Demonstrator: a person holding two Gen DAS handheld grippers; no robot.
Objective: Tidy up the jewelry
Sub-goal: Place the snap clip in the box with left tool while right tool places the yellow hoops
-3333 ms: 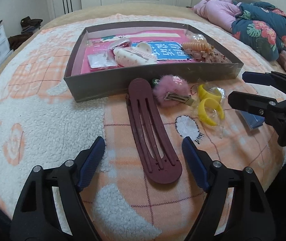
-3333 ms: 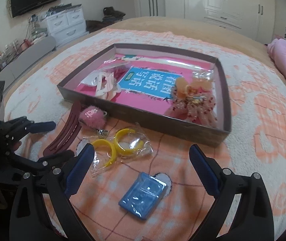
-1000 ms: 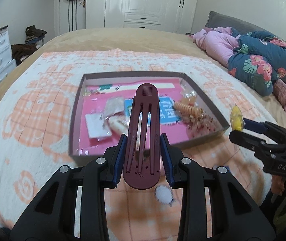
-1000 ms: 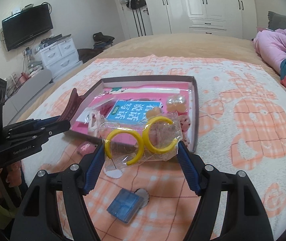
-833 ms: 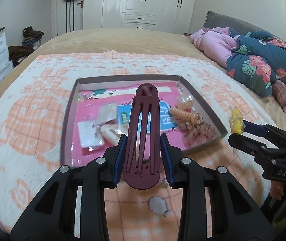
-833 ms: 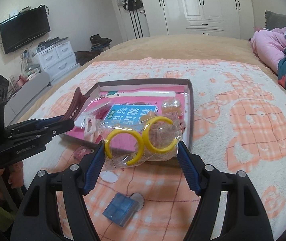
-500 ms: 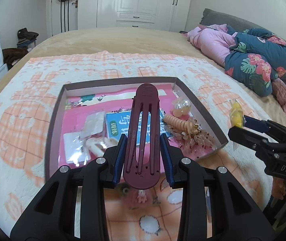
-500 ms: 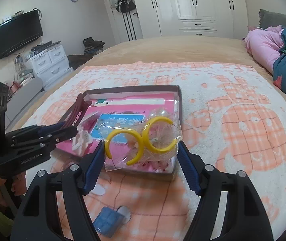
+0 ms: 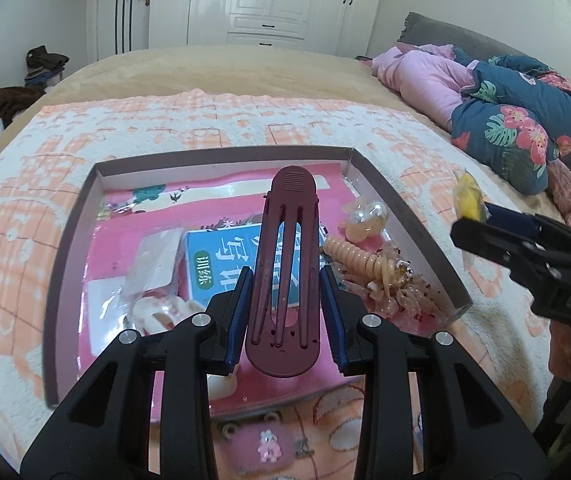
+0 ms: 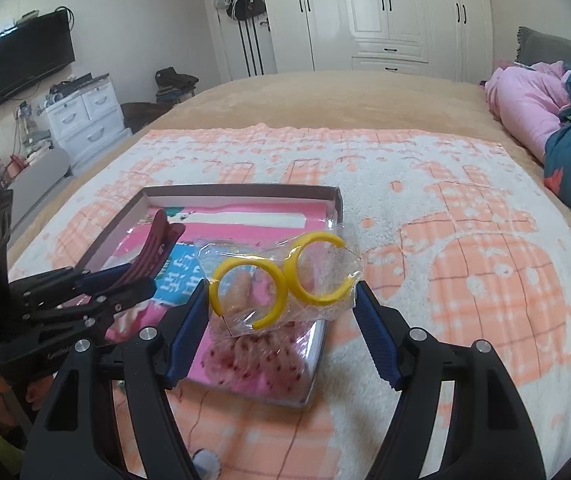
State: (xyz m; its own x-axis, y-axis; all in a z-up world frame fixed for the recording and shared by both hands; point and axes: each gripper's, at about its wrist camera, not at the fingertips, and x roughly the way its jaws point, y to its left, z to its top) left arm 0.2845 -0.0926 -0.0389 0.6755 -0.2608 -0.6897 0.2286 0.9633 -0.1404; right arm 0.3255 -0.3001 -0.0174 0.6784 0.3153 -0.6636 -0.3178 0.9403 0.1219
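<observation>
Above the tray (image 9: 425, 240), left tool (image 9: 285, 312) clamps a hair clip (image 9: 285, 264).

We see the left gripper (image 9: 285, 312) and right gripper (image 10: 281, 328) as matching black plastic frames with triangular cut-outs, silver screw heads at the joints, and ribbed blue pads (image 9: 237, 316) lining the fingers. White lettering "DAS" marks the right gripper's side; bare skin shows below it.

One box (image 9: 425, 236), one maroon clip (image 9: 287, 264), two yellow rings (image 10: 281, 276), one pink pom-pom (image 9: 263, 446).
</observation>
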